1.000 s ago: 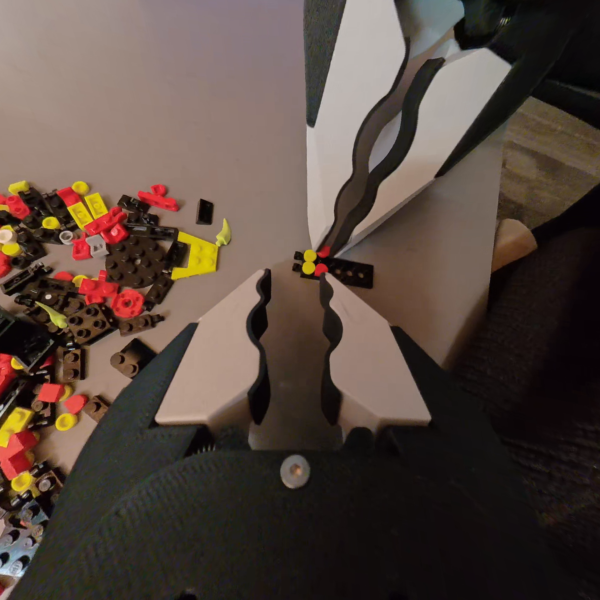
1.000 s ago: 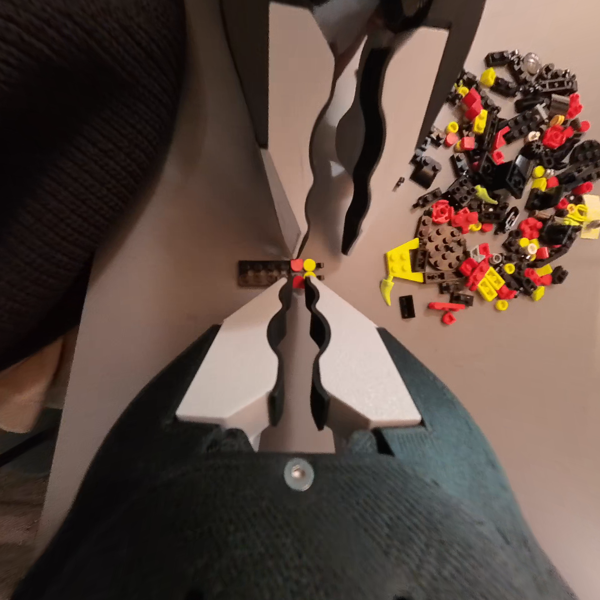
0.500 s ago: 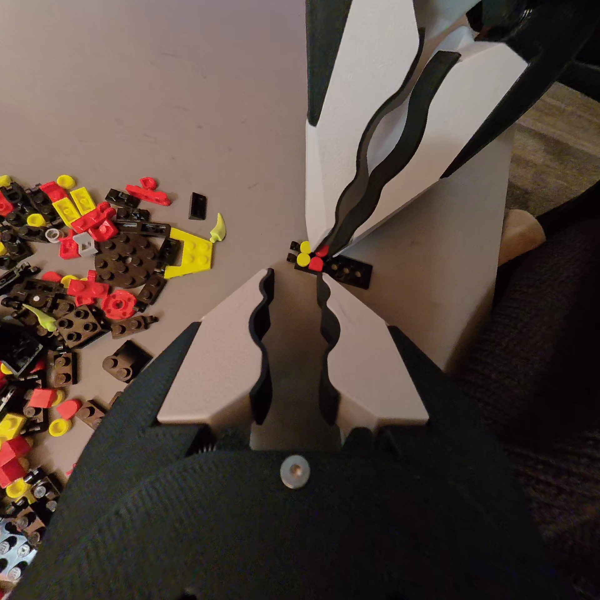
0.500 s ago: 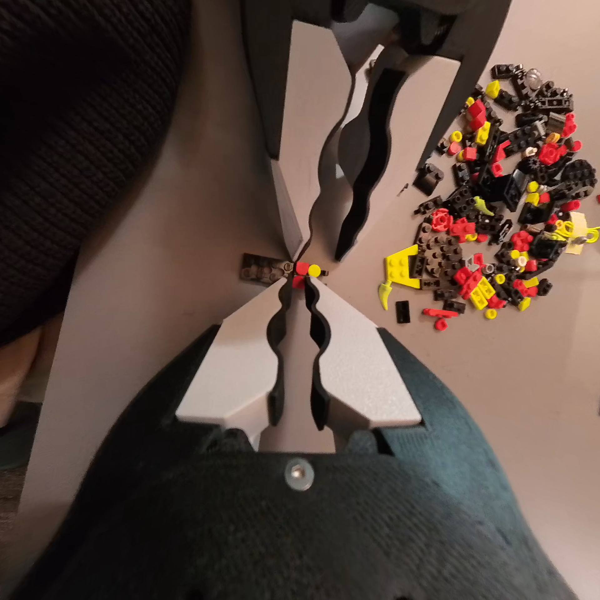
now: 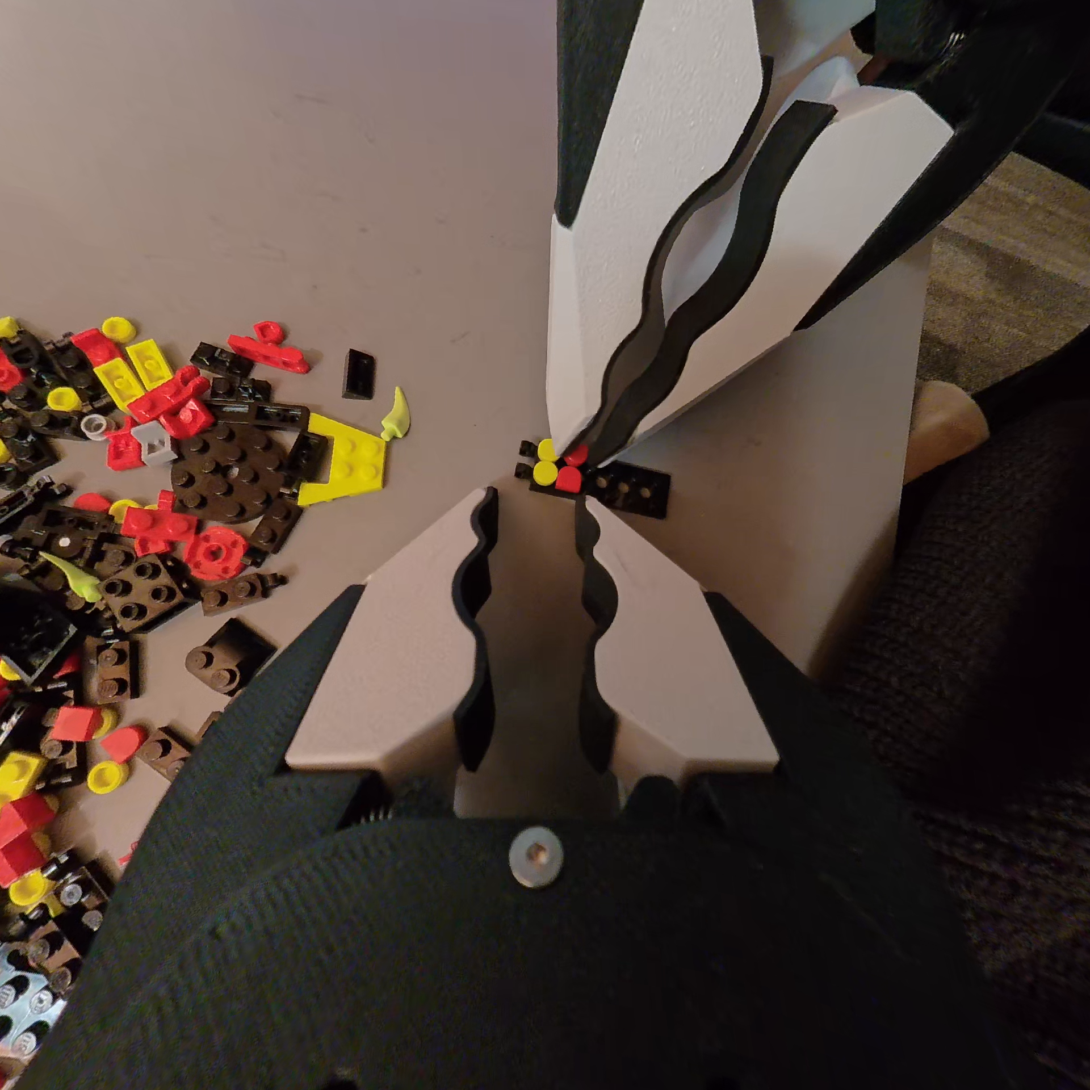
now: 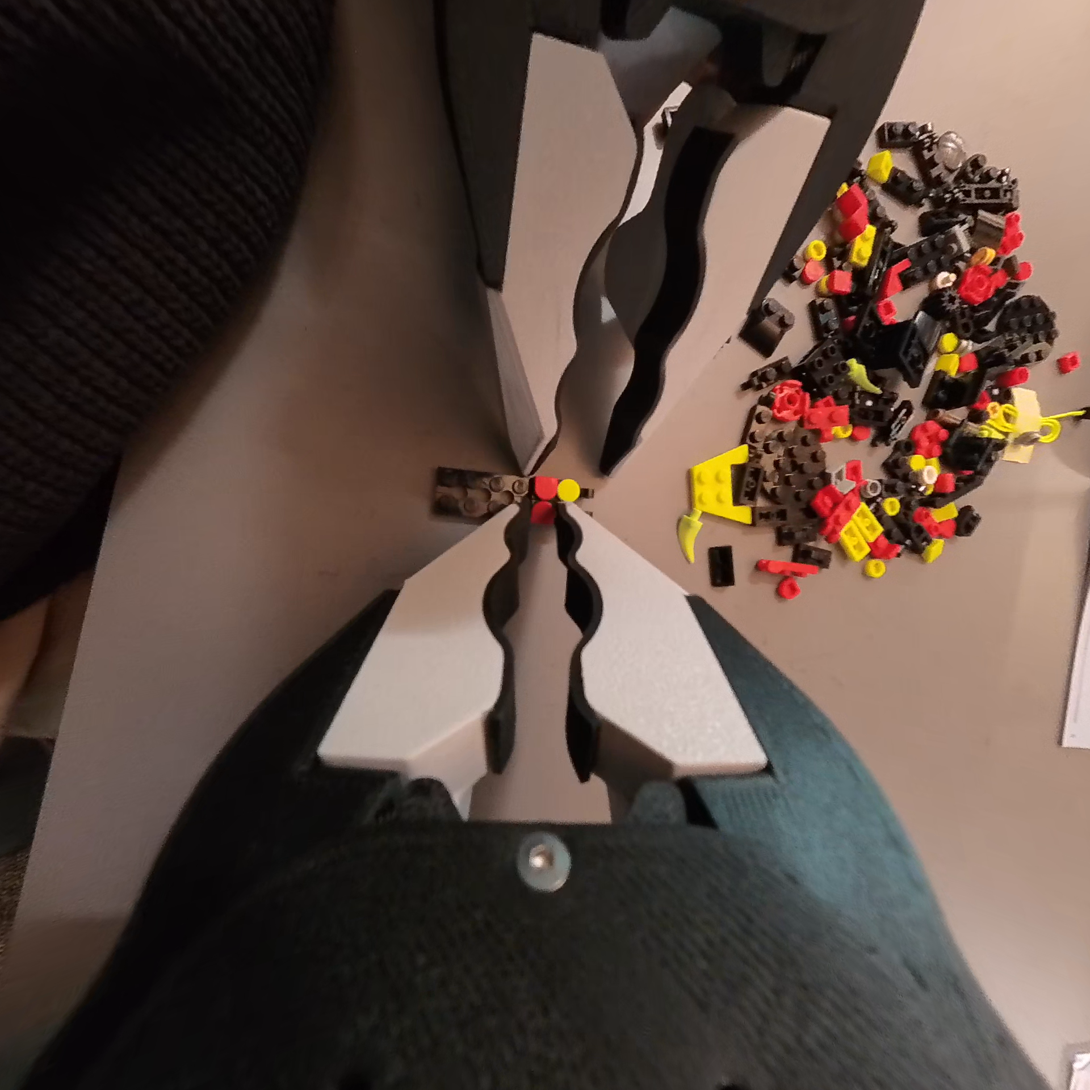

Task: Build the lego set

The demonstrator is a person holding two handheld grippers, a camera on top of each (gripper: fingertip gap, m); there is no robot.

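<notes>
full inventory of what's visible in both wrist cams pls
black plate: one, black, table near edge, between both grippers, with small red and yellow pieces on one end
loose brick pile: many, black, red, yellow, out on the table
yellow wedge plate: one, yellow, pile edge
round brown plate: one, dark brown, in pile
black tile: one, black, apart from pile
table: one, grey
paper: one, white, table edge
left gripper: fingers apart, short of the plate
right gripper: fingers narrow, red piece at tips
</notes>
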